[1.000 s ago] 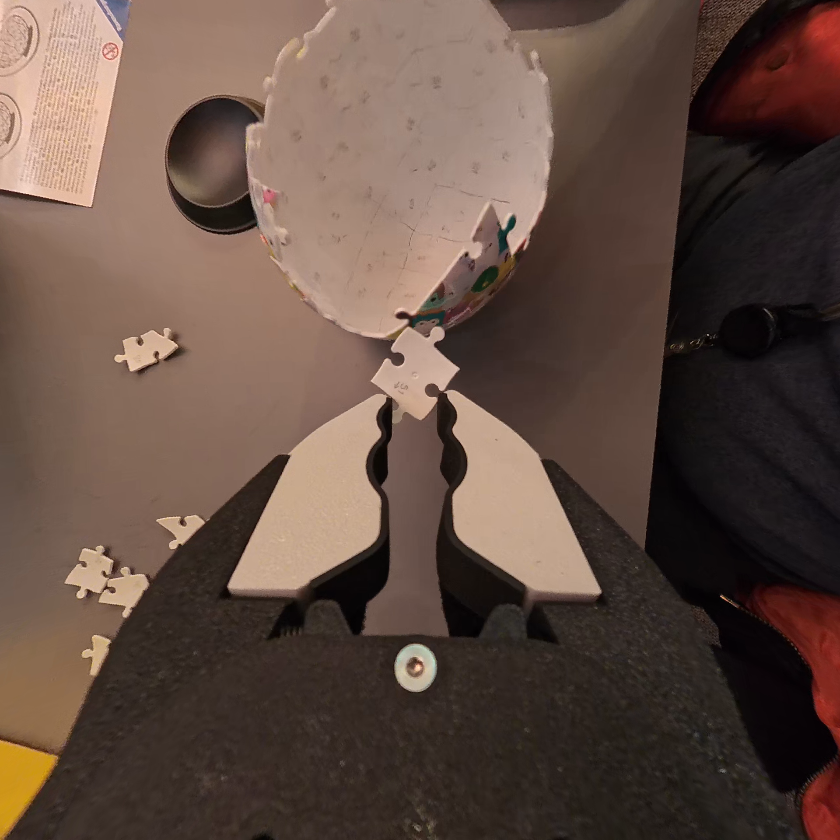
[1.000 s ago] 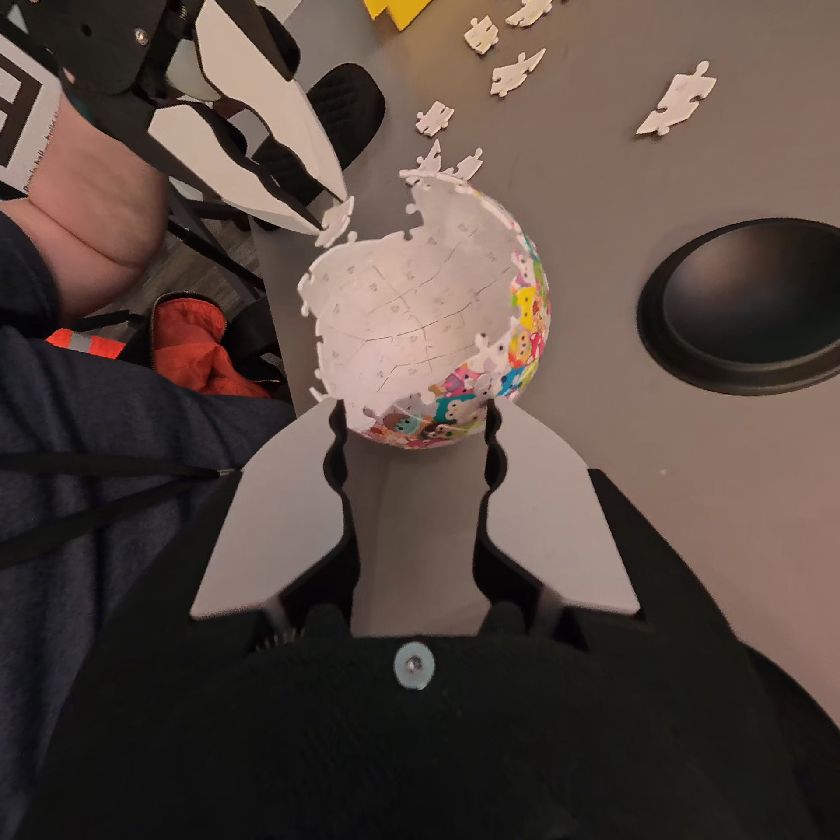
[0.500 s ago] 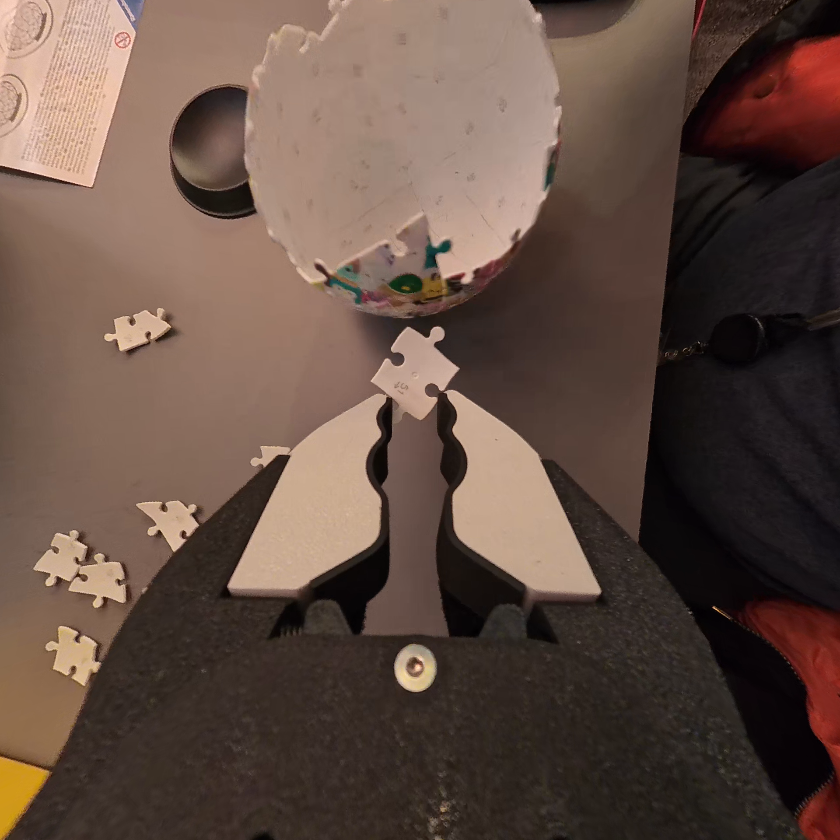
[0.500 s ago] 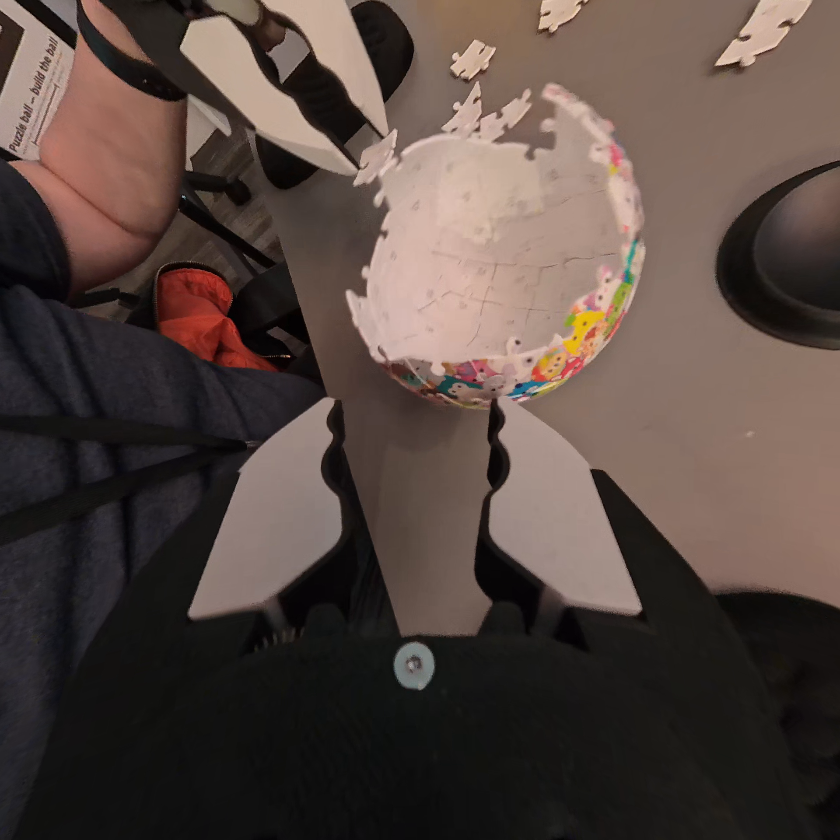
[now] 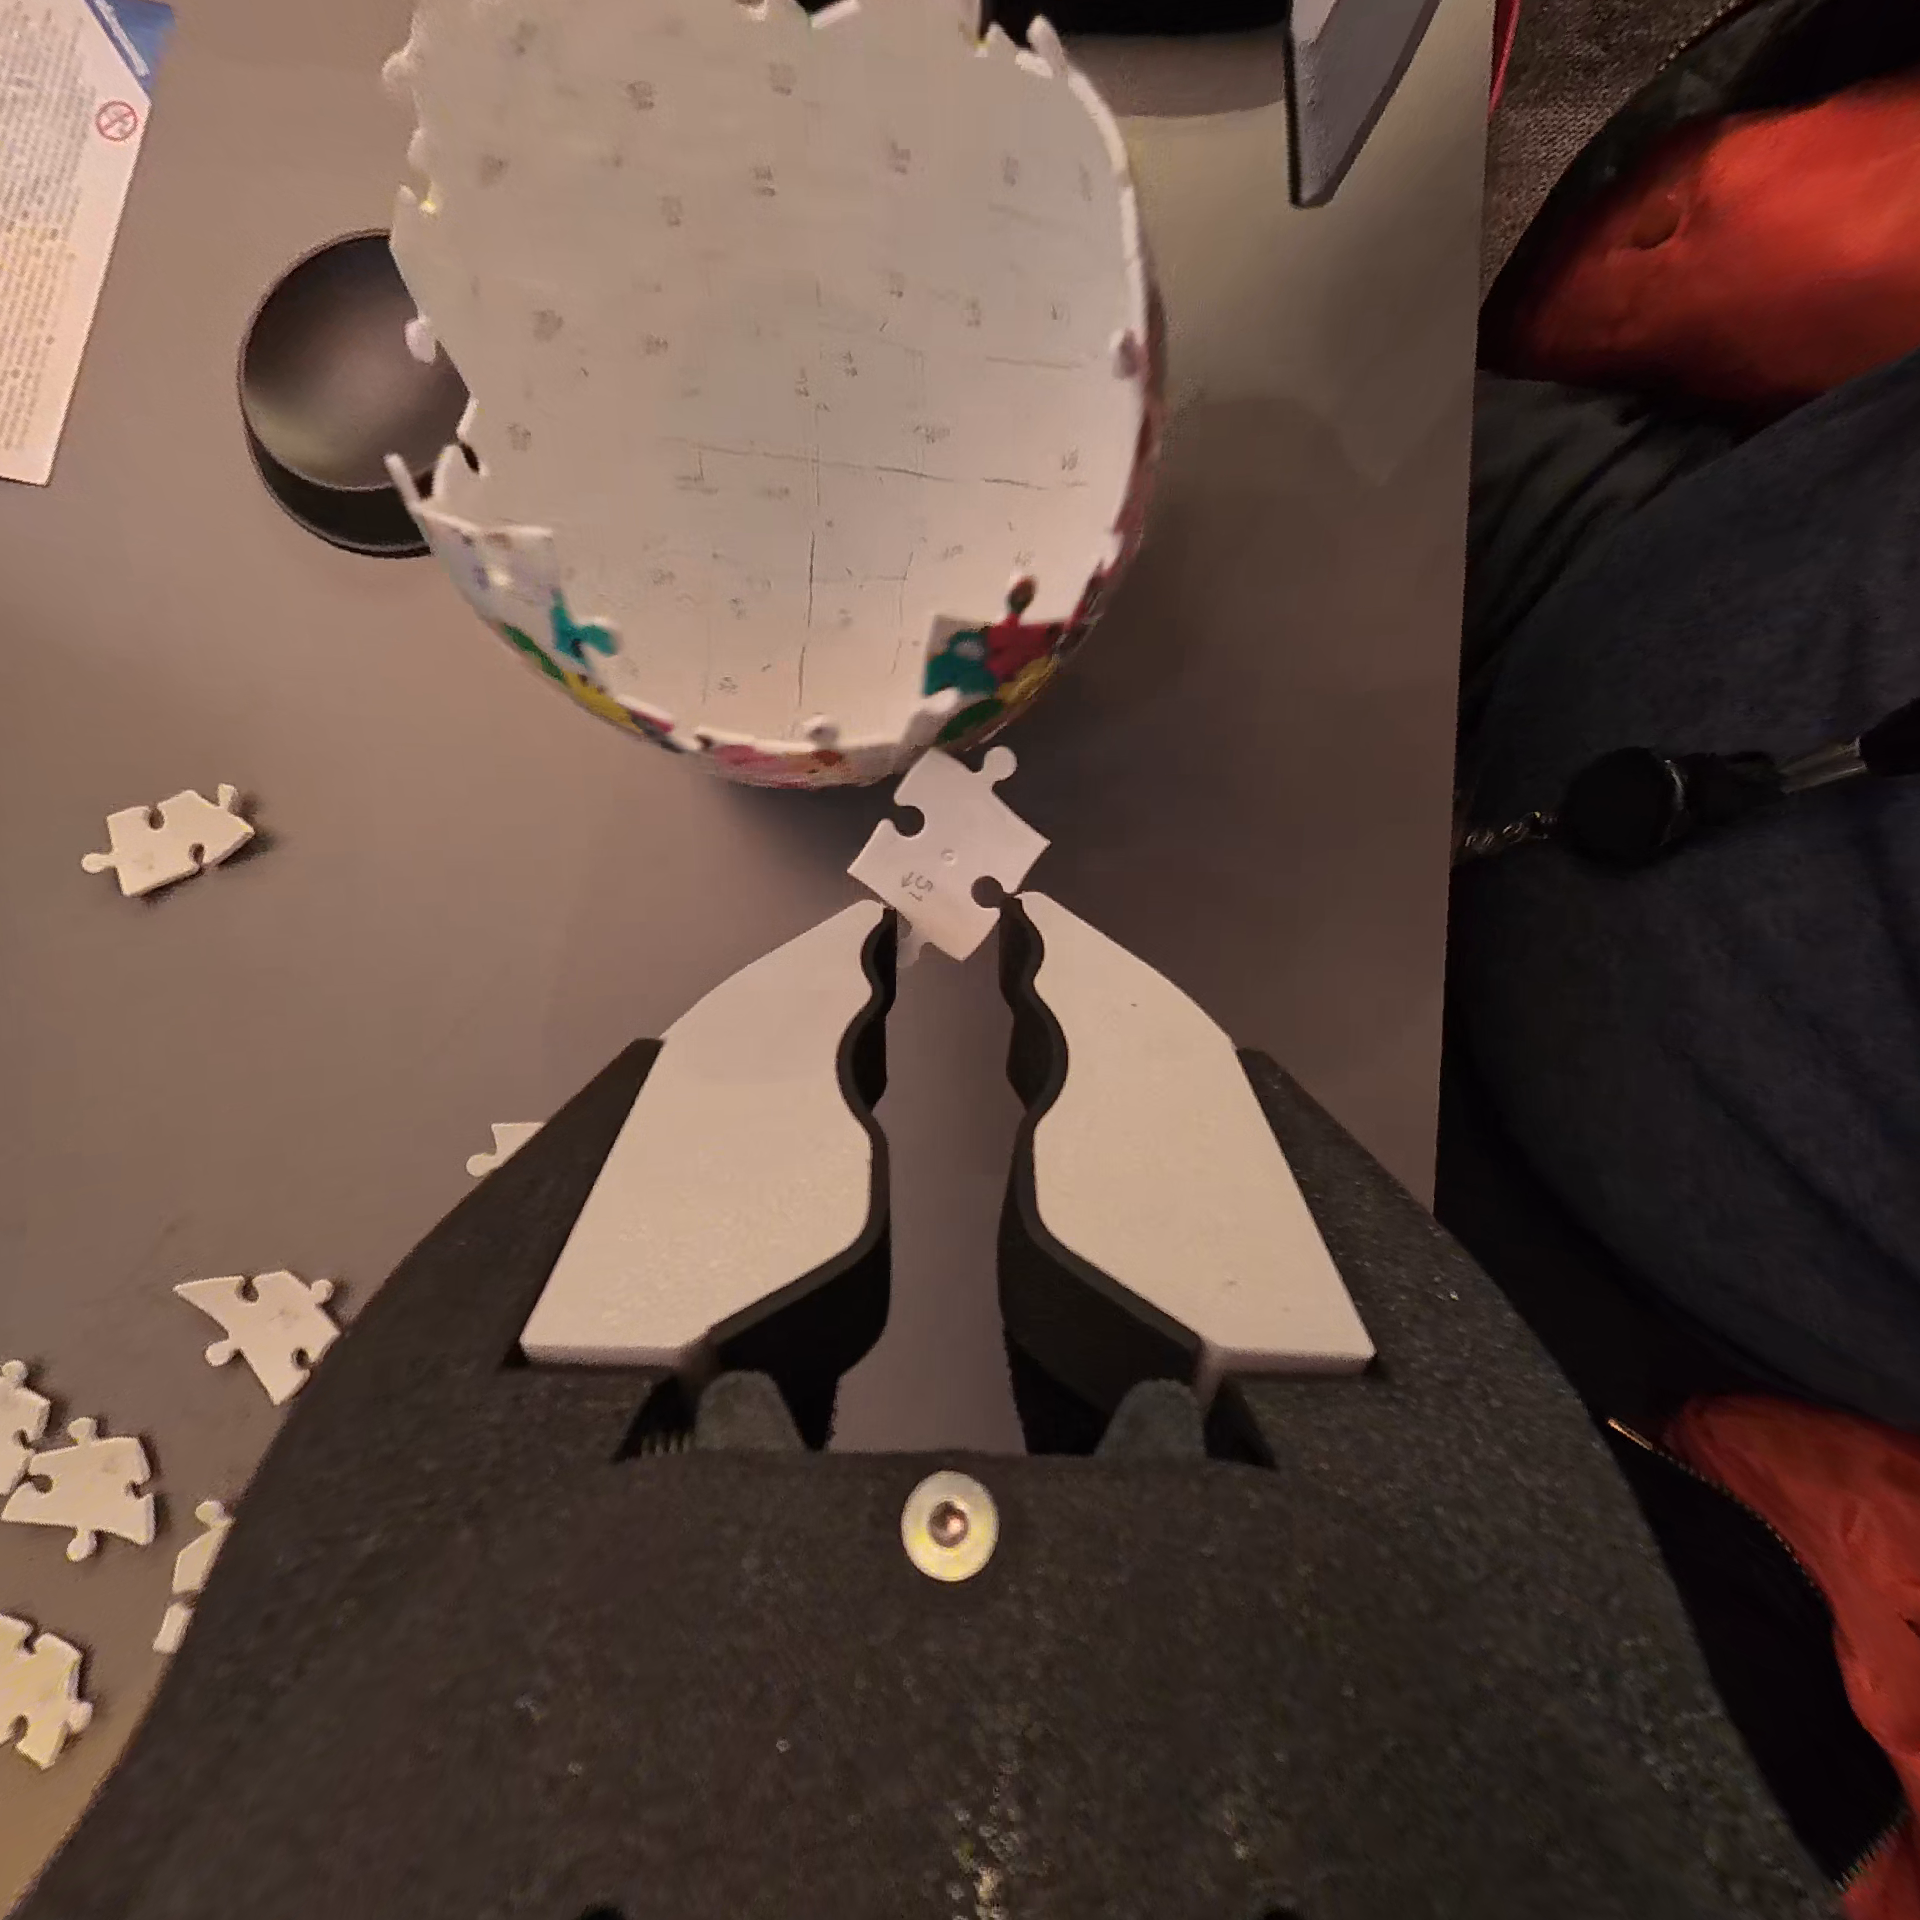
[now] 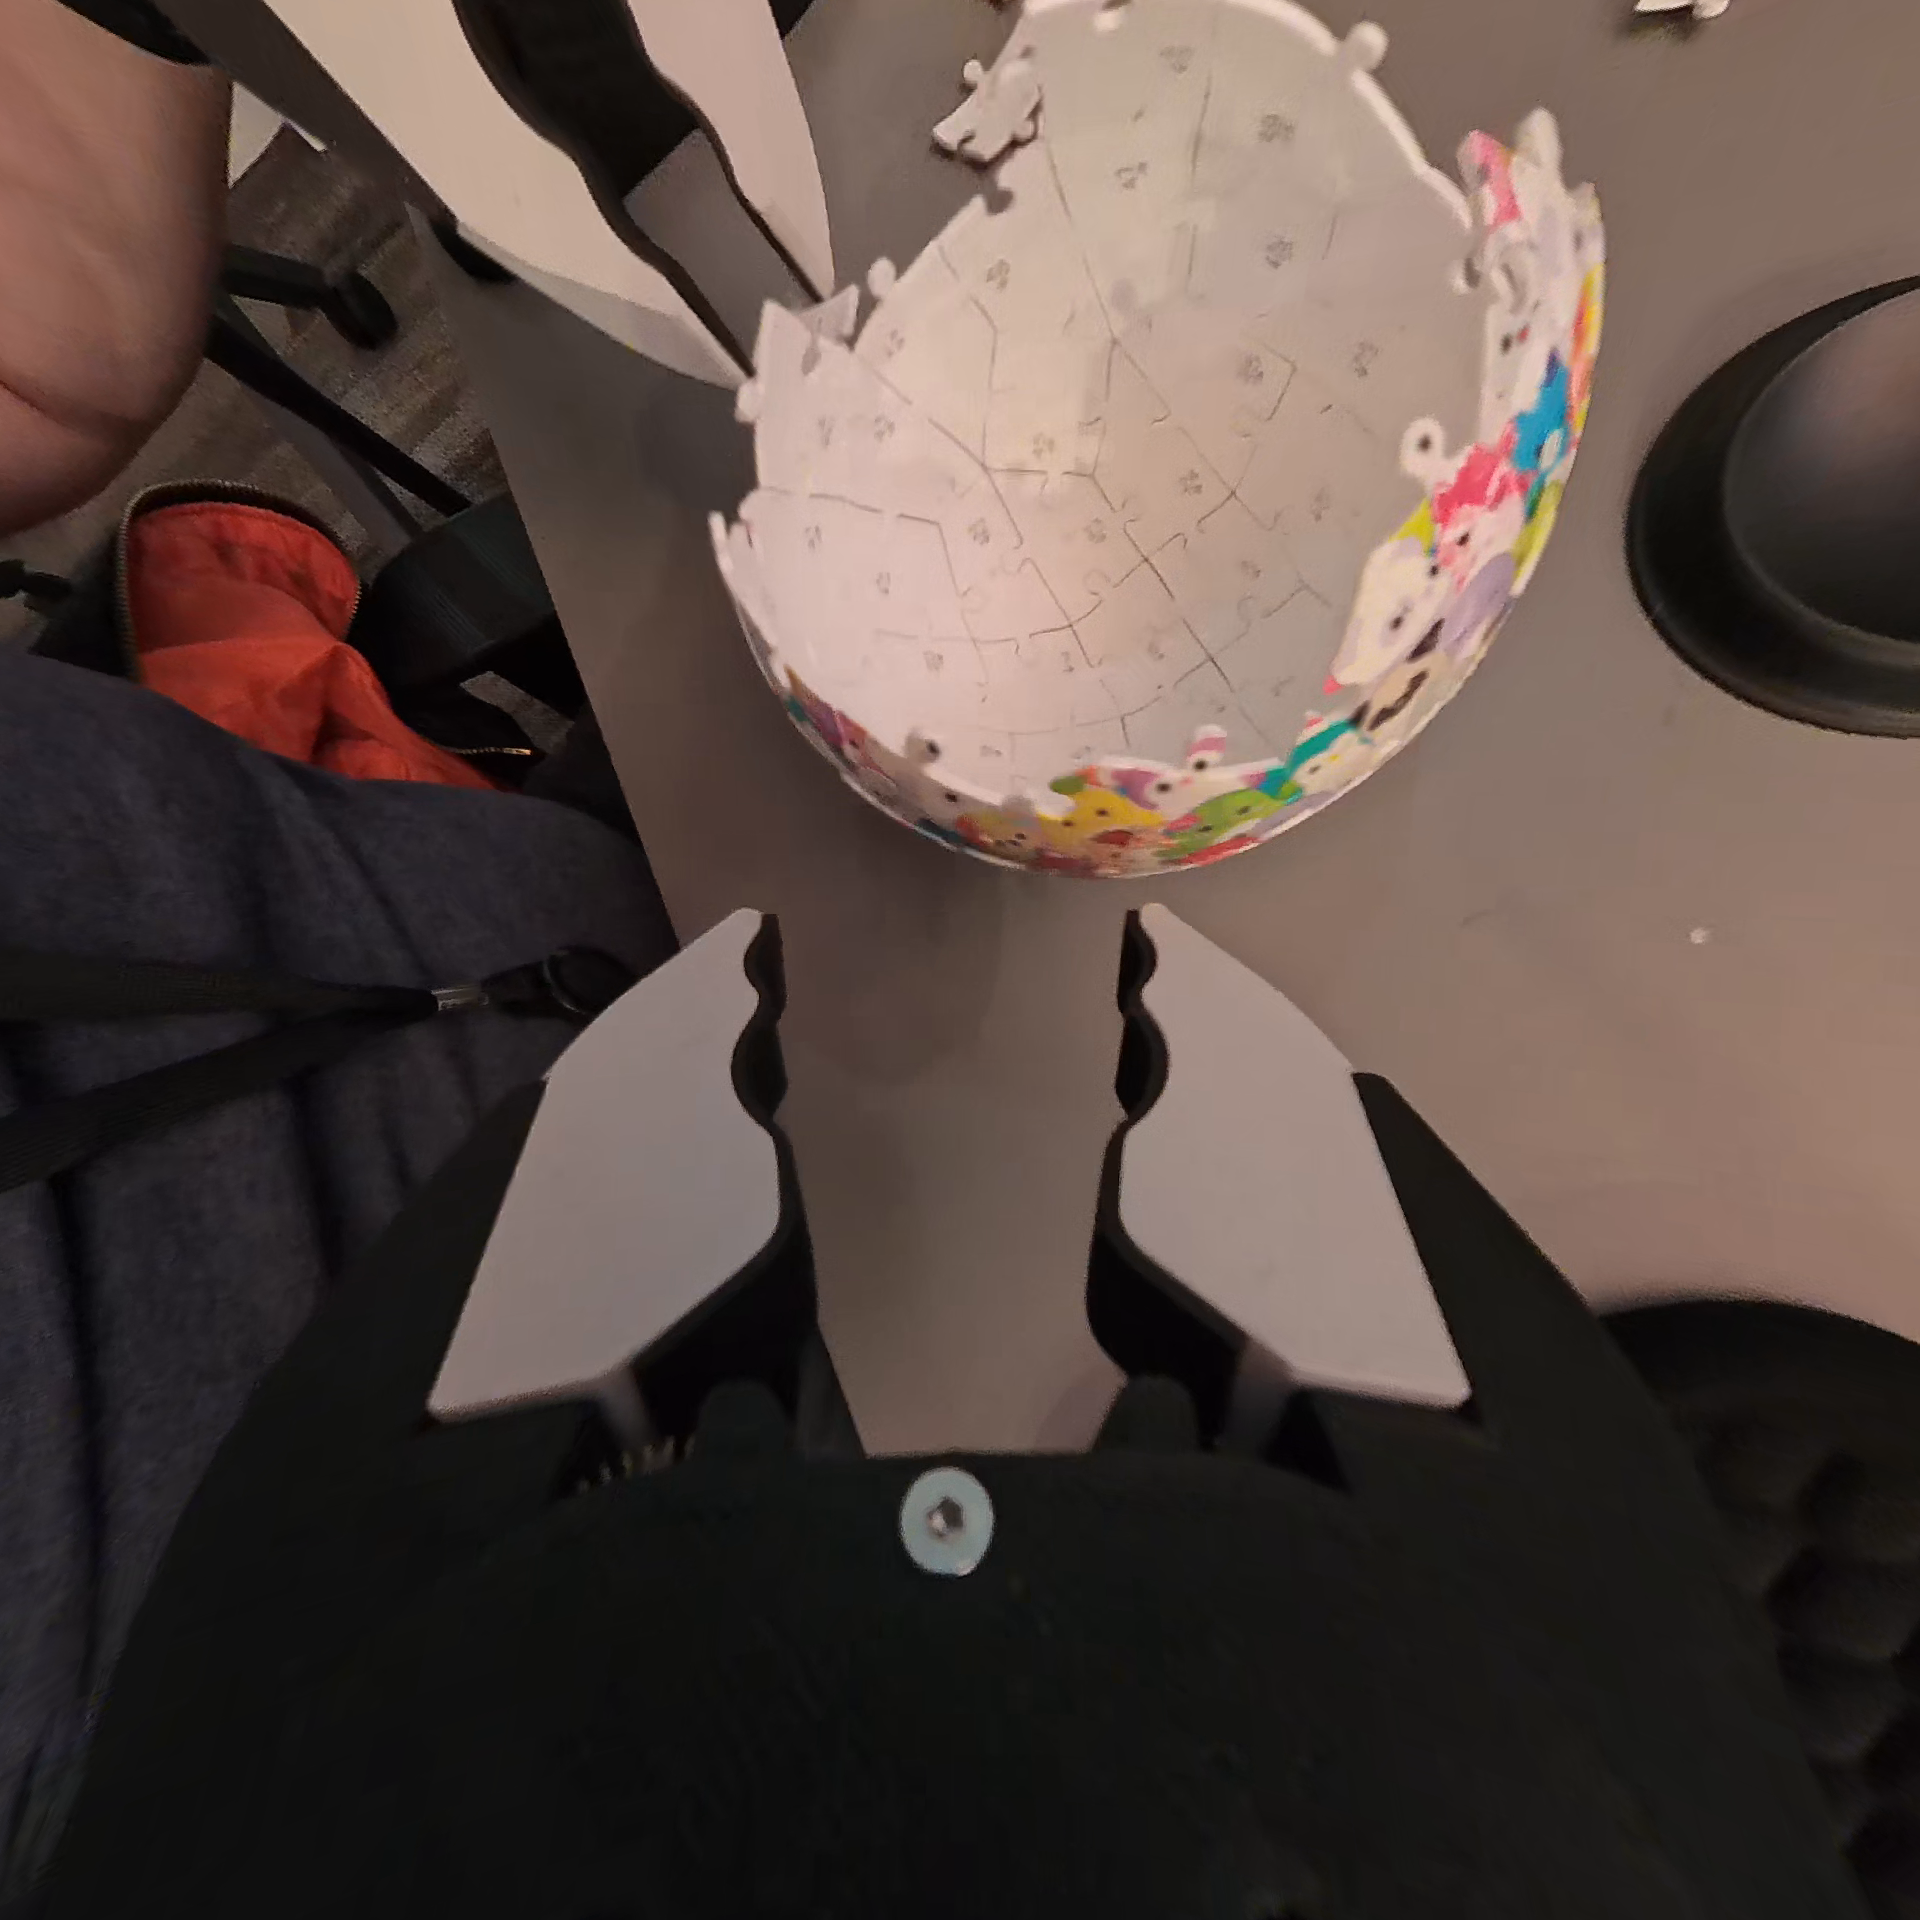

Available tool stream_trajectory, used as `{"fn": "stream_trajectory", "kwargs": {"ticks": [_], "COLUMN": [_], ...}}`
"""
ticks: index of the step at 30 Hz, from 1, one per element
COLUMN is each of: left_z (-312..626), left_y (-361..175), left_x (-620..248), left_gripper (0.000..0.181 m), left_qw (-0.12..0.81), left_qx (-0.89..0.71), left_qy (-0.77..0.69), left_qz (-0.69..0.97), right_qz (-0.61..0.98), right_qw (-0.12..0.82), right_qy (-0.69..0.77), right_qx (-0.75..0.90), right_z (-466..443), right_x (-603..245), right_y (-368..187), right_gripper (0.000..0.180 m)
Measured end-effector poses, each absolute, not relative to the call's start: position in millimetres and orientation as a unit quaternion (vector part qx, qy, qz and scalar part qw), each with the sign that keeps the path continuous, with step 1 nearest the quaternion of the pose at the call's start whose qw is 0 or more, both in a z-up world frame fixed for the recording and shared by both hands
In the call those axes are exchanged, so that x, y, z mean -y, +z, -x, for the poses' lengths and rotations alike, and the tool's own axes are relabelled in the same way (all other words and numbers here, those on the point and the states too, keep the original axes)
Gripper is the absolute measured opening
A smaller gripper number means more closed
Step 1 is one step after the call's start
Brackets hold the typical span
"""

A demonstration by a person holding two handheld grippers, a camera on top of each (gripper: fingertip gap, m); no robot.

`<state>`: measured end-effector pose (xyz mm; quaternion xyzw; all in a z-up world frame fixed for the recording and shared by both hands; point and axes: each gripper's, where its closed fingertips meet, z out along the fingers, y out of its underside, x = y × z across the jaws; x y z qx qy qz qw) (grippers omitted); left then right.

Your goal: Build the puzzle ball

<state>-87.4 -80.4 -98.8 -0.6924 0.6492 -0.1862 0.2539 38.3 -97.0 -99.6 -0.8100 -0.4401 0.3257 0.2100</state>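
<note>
The half-built puzzle ball (image 5: 790, 395) lies on the grey table as an open shell, white inside and brightly coloured outside; it also shows in the right wrist view (image 6: 1091, 520). My left gripper (image 5: 943, 914) is shut on a white puzzle piece (image 5: 948, 852), whose tab is at the shell's near rim. In the right wrist view the left gripper (image 6: 790, 332) holds that piece against the rim at the upper left. My right gripper (image 6: 945, 925) is open and empty, its tips just short of the shell. One of its fingers (image 5: 1330, 94) shows in the left wrist view.
A black round stand (image 5: 312, 436) sits beyond the shell and shows in the right wrist view (image 6: 1808, 520). Loose white pieces (image 5: 171, 836) lie to the left. A printed leaflet (image 5: 52, 208) is at the far left. The table edge and a person's dark clothing (image 5: 1662, 831) are on the right. About 15 cm separates my left fingertips from my right.
The shell has turned and now sits nearer in both views. The right gripper's tips have come off its sides. The left gripper's piece now meets the rim.
</note>
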Motion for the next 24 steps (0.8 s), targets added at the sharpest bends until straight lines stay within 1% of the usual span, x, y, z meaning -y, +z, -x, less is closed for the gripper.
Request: {"fn": "stream_trajectory", "kwargs": {"ticks": [16,24], "left_z": [82.4,92.4], "left_y": [-106.3,-96.5], "left_x": [84.4,87.0], "left_gripper": [0.017,0.017], "left_qw": [0.253,0.261], "left_qx": [-0.647,-0.653], "left_qy": [-0.206,-0.192], "left_qz": [0.689,0.685], "right_qz": [0.805,0.806], "right_qw": [0.218,0.219], "right_qy": [0.336,0.338], "right_qx": [0.437,0.434], "right_z": [-32.6,-35.9], "right_x": [95.4,93.3], "right_y": [-101.7,-100.7], "right_gripper": [0.063,0.065]}}
